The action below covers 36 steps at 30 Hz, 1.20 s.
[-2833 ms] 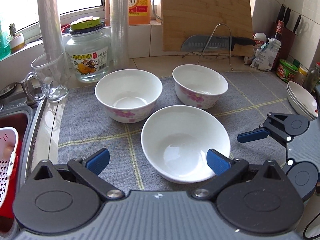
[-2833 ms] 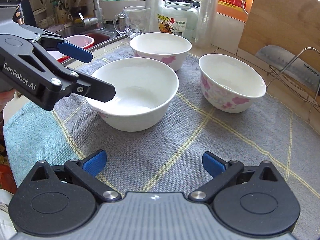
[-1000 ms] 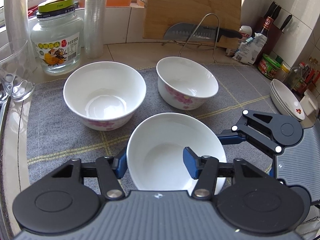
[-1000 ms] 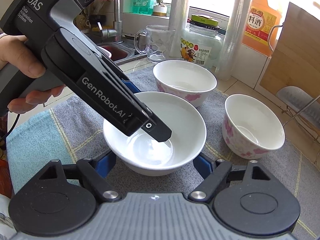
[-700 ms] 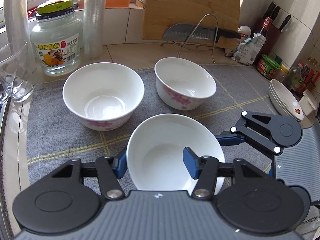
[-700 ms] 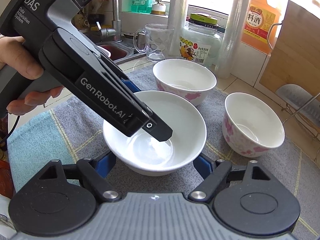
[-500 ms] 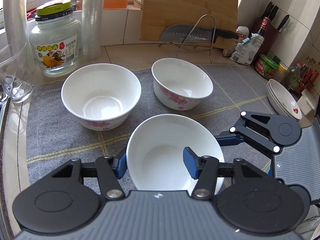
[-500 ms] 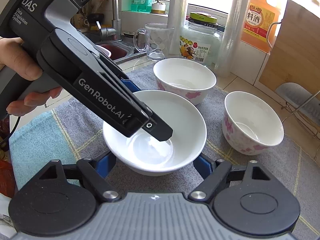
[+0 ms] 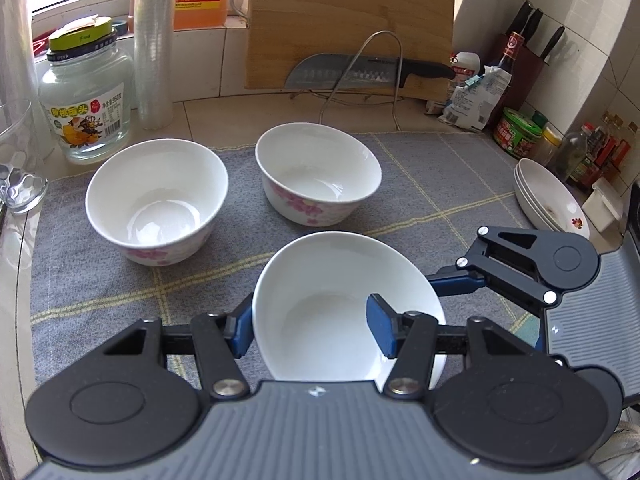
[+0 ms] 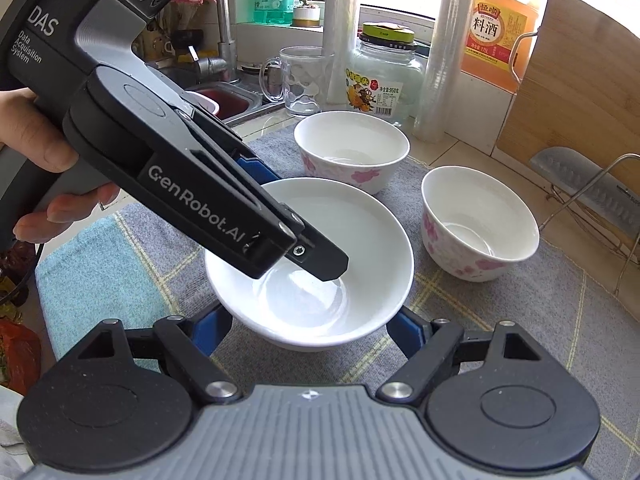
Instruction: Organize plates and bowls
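Plain white bowl sits between both my tools: my left tool is clamped on its rim, one pad inside and one outside, while my right tool grips its outer wall from both sides. It hangs just above the grey mat on the counter. Two flowered bowls stand on the mat, one at 11 o'clock, one at 12 o'clock.

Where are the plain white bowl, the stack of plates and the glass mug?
plain white bowl (image 9: 320,320): left wrist view, inner wall.
stack of plates (image 9: 548,196): left wrist view, inside of top plate.
glass mug (image 10: 304,80): right wrist view, side wall.
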Each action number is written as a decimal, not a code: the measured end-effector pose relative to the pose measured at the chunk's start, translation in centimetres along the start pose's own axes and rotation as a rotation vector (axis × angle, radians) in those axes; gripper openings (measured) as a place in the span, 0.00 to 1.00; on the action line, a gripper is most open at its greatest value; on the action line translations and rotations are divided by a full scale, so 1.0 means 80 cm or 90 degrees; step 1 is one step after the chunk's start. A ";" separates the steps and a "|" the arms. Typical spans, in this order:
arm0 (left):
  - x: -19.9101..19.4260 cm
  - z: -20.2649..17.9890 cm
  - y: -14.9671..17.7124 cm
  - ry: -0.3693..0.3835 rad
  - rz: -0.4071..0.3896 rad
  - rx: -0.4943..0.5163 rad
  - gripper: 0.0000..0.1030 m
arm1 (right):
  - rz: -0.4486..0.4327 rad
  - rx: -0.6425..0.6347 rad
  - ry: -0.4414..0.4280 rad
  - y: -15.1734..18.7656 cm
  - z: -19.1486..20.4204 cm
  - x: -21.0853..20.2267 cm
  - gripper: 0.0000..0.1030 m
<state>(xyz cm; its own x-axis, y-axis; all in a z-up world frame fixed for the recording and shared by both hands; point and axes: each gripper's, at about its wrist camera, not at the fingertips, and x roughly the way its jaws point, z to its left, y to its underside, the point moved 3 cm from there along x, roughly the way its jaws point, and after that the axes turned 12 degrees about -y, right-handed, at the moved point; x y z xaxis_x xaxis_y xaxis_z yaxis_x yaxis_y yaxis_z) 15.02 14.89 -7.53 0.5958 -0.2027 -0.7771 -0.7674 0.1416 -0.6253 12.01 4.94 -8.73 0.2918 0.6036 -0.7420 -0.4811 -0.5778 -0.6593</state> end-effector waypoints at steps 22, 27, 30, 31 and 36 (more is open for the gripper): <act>0.024 -0.153 -0.025 0.096 0.003 0.095 0.55 | -0.003 0.103 0.086 0.091 -0.054 -0.106 0.85; 0.032 -0.174 -0.030 0.111 0.002 0.119 0.57 | -0.004 0.125 0.106 0.104 -0.066 -0.115 0.85; 0.038 -0.181 -0.032 0.120 0.004 0.124 0.58 | -0.003 0.133 0.113 0.109 -0.070 -0.118 0.85; 0.039 -0.183 -0.033 0.123 0.005 0.126 0.59 | -0.002 0.135 0.115 0.110 -0.071 -0.118 0.85; 0.046 -0.189 -0.034 0.129 0.008 0.129 0.60 | 0.001 0.149 0.118 0.113 -0.076 -0.118 0.85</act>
<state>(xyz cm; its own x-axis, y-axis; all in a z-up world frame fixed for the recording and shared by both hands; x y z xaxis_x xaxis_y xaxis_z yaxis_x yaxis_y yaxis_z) 15.69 -0.89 -7.60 0.5111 -0.3857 -0.7681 -0.6997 0.3323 -0.6325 9.95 -9.30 -8.40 0.4265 0.4800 -0.7666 -0.6527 -0.4234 -0.6283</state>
